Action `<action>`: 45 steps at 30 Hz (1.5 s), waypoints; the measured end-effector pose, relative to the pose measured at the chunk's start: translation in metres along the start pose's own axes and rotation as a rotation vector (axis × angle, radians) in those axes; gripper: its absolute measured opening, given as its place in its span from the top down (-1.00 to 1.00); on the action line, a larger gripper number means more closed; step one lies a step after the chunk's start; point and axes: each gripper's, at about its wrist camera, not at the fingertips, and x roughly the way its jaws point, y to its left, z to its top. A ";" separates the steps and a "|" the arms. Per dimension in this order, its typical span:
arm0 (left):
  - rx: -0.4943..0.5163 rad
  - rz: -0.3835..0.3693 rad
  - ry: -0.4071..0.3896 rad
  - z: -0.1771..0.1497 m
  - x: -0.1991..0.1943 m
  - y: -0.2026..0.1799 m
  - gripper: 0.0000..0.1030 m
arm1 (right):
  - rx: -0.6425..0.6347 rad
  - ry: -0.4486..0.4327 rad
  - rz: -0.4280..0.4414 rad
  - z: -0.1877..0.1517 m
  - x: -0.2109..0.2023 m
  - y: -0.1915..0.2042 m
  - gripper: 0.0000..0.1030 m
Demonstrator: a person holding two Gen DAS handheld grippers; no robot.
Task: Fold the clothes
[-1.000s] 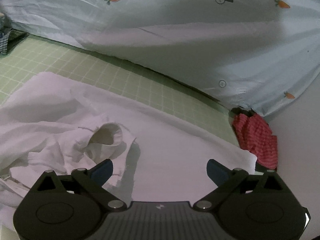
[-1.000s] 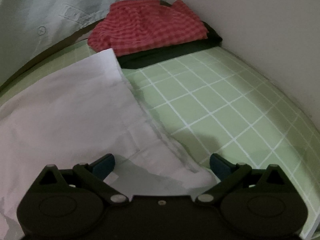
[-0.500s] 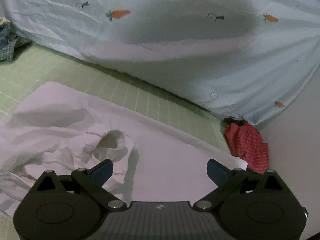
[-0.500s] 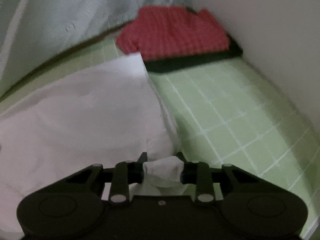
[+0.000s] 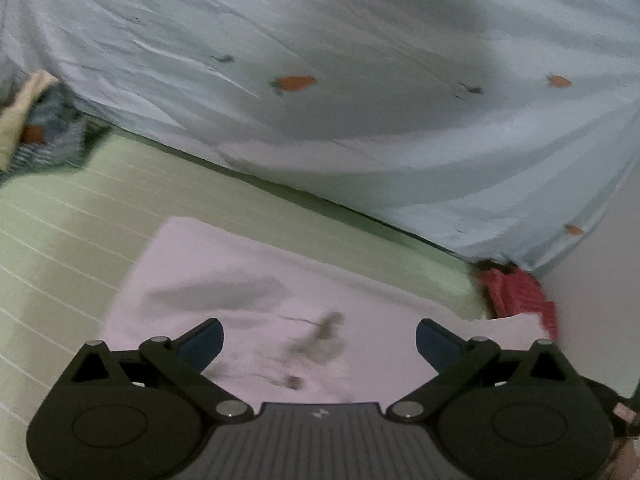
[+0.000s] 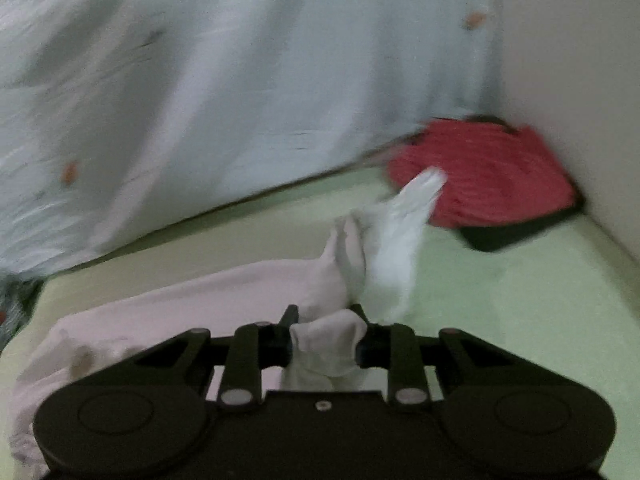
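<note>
A white garment (image 5: 256,292) lies spread on the green gridded mat (image 5: 72,216). In the left wrist view my left gripper (image 5: 319,340) hovers over its middle with the blue-padded jaws wide apart and nothing between them. In the right wrist view my right gripper (image 6: 326,344) is shut on a bunched edge of the white garment (image 6: 328,350). That edge is lifted off the mat, and a corner (image 6: 400,232) stands up ahead of the fingers. The picture is blurred by motion.
A pale blue sheet with carrot prints (image 5: 360,80) hangs along the back of the mat. A folded red checked cloth (image 6: 488,184) on a dark item sits in the far right corner by the wall (image 6: 580,60). More fabric (image 5: 36,132) lies at far left.
The right gripper closed on the garment's edge and lifted it up and back. The left gripper, still open, rose and shifted over the garment; the crumpled collar has left its view.
</note>
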 end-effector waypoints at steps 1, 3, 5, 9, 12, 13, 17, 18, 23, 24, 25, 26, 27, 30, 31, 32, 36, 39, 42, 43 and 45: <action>-0.007 0.012 0.001 0.003 -0.001 0.009 -0.97 | -0.025 0.003 0.016 -0.003 0.003 0.017 0.47; -0.023 0.028 0.005 0.006 -0.005 0.026 -0.97 | -0.061 0.043 0.040 -0.020 0.016 0.048 0.47; -0.043 0.048 0.013 0.007 -0.007 0.045 -0.97 | -0.097 0.084 0.064 -0.037 0.029 0.078 0.47; -0.083 0.075 0.032 0.013 -0.005 0.078 -0.97 | -0.092 0.223 0.067 -0.084 0.066 0.117 0.47; -0.092 0.086 0.039 0.019 0.000 0.096 -0.97 | -0.125 0.245 0.026 -0.102 0.076 0.131 0.46; -0.095 0.083 0.041 0.021 0.001 0.099 -0.97 | -0.117 0.241 0.016 -0.100 0.075 0.133 0.47; -0.105 0.071 0.051 0.030 0.007 0.113 -0.97 | -0.104 0.133 0.014 -0.078 0.051 0.145 0.48; -0.102 0.067 0.056 0.030 0.008 0.114 -0.97 | -0.133 0.102 0.019 -0.074 0.042 0.153 0.48; -0.097 0.043 0.107 0.021 0.014 0.114 -0.97 | -0.238 0.156 0.069 -0.098 0.039 0.180 0.47; -0.100 0.042 0.116 0.019 0.016 0.115 -0.97 | -0.237 0.211 0.060 -0.111 0.048 0.180 0.44; -0.100 0.043 0.124 0.018 0.016 0.115 -0.97 | -0.244 0.261 0.030 -0.122 0.057 0.179 0.42; -0.099 0.045 0.130 0.016 0.016 0.116 -0.97 | -0.246 0.265 0.024 -0.123 0.056 0.179 0.37; -0.097 0.049 0.132 0.014 0.016 0.116 -0.97 | -0.246 0.263 0.021 -0.124 0.054 0.178 0.34; -0.106 0.074 0.137 0.012 0.018 0.120 -0.97 | -0.194 0.234 0.034 -0.120 0.044 0.175 0.11; -0.117 0.082 0.142 0.012 0.020 0.122 -0.97 | -0.158 0.218 0.046 -0.115 0.041 0.172 0.11; -0.125 0.088 0.147 0.012 0.021 0.125 -0.97 | -0.124 0.201 0.056 -0.112 0.037 0.170 0.06; -0.141 0.132 0.155 0.015 0.027 0.133 -0.97 | -0.030 0.057 0.006 -0.092 0.030 0.156 -0.47; -0.150 0.156 0.170 0.019 0.036 0.139 -0.97 | 0.053 0.041 -0.101 -0.084 0.043 0.136 -0.48; -0.145 0.168 0.197 0.019 0.044 0.143 -0.97 | 0.084 0.105 -0.208 -0.087 0.066 0.123 -0.48; -0.135 0.171 0.207 0.019 0.046 0.143 -0.97 | 0.081 0.131 -0.241 -0.089 0.073 0.121 -0.48; -0.113 0.179 0.226 0.016 0.049 0.143 -0.97 | 0.055 0.168 -0.241 -0.099 0.076 0.128 -0.48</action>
